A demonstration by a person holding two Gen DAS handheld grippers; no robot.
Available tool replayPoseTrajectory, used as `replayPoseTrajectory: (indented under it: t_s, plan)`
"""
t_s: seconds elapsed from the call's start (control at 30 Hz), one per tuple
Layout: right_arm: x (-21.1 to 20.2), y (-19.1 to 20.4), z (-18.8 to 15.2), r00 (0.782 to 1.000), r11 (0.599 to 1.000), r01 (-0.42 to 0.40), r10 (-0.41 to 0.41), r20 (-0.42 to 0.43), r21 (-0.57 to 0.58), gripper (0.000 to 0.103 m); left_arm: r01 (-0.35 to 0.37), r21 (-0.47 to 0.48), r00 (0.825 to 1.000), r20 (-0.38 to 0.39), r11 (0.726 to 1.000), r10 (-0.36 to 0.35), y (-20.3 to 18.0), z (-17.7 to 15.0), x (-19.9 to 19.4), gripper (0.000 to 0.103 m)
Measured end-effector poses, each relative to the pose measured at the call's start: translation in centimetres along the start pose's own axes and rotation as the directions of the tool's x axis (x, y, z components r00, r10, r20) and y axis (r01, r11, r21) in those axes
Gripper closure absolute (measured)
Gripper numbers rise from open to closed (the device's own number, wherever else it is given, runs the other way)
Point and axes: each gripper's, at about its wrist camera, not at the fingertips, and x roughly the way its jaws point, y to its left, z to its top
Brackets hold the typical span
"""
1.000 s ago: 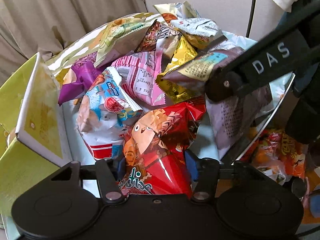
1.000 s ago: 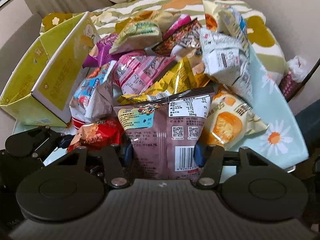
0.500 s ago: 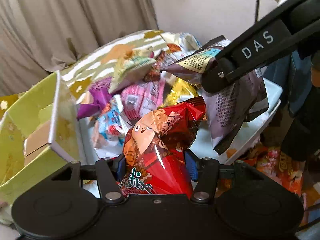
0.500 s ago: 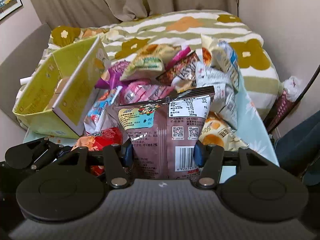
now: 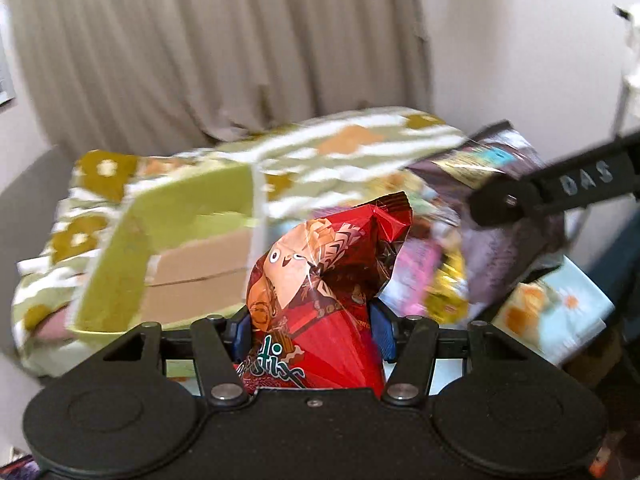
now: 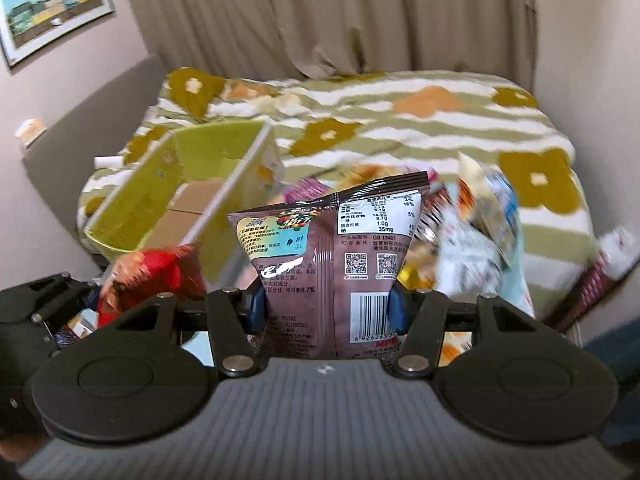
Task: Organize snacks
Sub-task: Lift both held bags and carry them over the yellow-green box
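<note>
Left tongs point(image 5: 312, 326) grip a red snack bag point(image 5: 320, 280); right tongs point(image 6: 326, 306) grip a brown snack bag point(image 6: 336, 256).

Beige pleated curtains point(image 6: 320, 20) hang behind a bed under a green-and-white striped blanket with ochre flowers point(image 6: 420, 120). A framed landscape picture point(image 6: 52, 8) hangs on the pale wall point(image 6: 60, 92).

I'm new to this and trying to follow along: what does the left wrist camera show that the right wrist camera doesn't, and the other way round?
Only the left view shows the red bag's cartoon face and the "DAS" lettering on the right gripper's finger. Only the right view shows the framed picture and the brown bag's barcode. Both show the red bag in the left gripper, the brown bag in the right gripper, the green box and the flowered blanket.
</note>
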Motion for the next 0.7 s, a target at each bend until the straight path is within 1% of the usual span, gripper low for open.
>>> replayPoseTrajectory:
  t_s: [0.1, 0.2, 0.37, 0.6, 0.7]
  plan:
    - [0.7, 1.6, 1.8, 0.999, 0.999, -0.034, 0.034, 0.012, -0.027, 0.032, -0.058, -0.042, 0.998, 0.015, 0.997, 0.058, 2.6, 1.2, 0.0, 0.041]
    - [1.8, 3.6, 3.7, 0.998, 0.997, -0.061, 0.062, 0.021, -0.051, 0.032, -0.119, -0.066, 0.992, 0.031, 0.991, 0.122, 5.6, 2.4, 0.0, 0.041]
    - [4.7, 7.2, 7.0, 0.995, 0.993, -0.090, 0.092, 0.038, -0.072, 0.032, -0.169, -0.095, 0.982, 0.065, 0.981, 0.176, 10.2, 4.2, 1.2, 0.041]
    - [11.2, 12.2, 11.9, 0.997, 0.996, -0.079, 0.079, 0.021, -0.042, 0.032, -0.151, -0.101, 0.986, 0.057, 0.983, 0.157, 16.3, 6.8, 4.6, 0.040]
    - [14.0, 14.0, 13.4, 0.999, 0.999, -0.044, 0.044, 0.005, -0.024, 0.032, -0.129, -0.103, 0.991, 0.033, 0.986, 0.133, 18.6, 7.9, 7.5, 0.040]
